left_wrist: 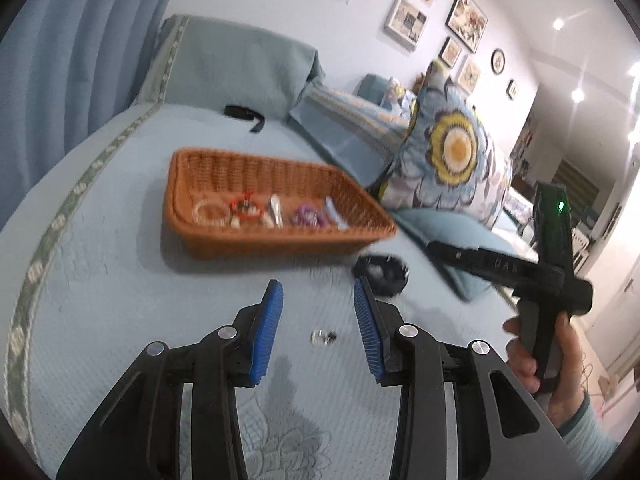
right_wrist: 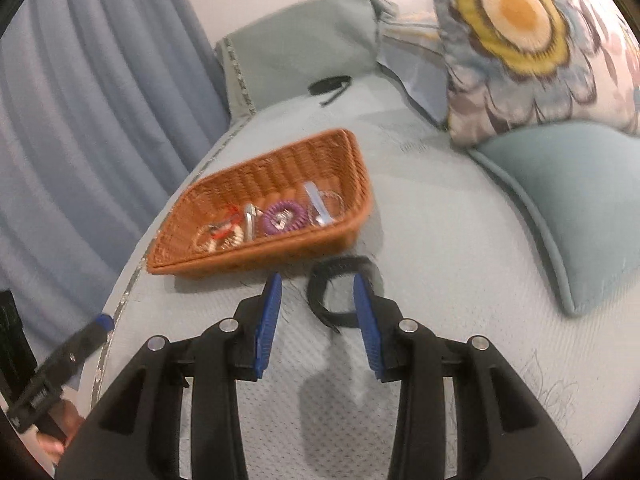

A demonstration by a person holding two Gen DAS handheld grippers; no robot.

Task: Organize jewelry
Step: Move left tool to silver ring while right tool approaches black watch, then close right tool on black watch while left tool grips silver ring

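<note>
Gripping nothing with either claw: holding the left gripper (left_wrist: 318, 286) part-spread, jaws well apart over the pale bedspread (left_wrist: 120, 300), and holding the right gripper (right_wrist: 317, 280) spread about as wide, likewise pinching nothing.

Looking along the right claw at a black band (right_wrist: 336, 292) lying flat on the cover as an open loop, just ahead of the fingertips and offset toward the right-hand finger, its near edge falling between the jaws and its far edge close to the front wall of the wicker basket (right_wrist: 248, 258). Not reading any clear long axis in the loop; seeming about as deep as wide from here.

Looking along the left claw at a small clear piece (left_wrist: 323, 336) resting on the cover, centred between the jaws but lower down, apart from either finger. Too small and blurred for naming with confidence.

Seeing a purple coil (right_wrist: 282, 218) and a pearl bracelet (left_wrist: 210, 212) already lying inside the basket, along with other pieces.

Judging the right hand nearer the band and the left hand nearer the clear piece. Probably needing a short reach forward and down, then a carry onward to the basket beyond.
</note>
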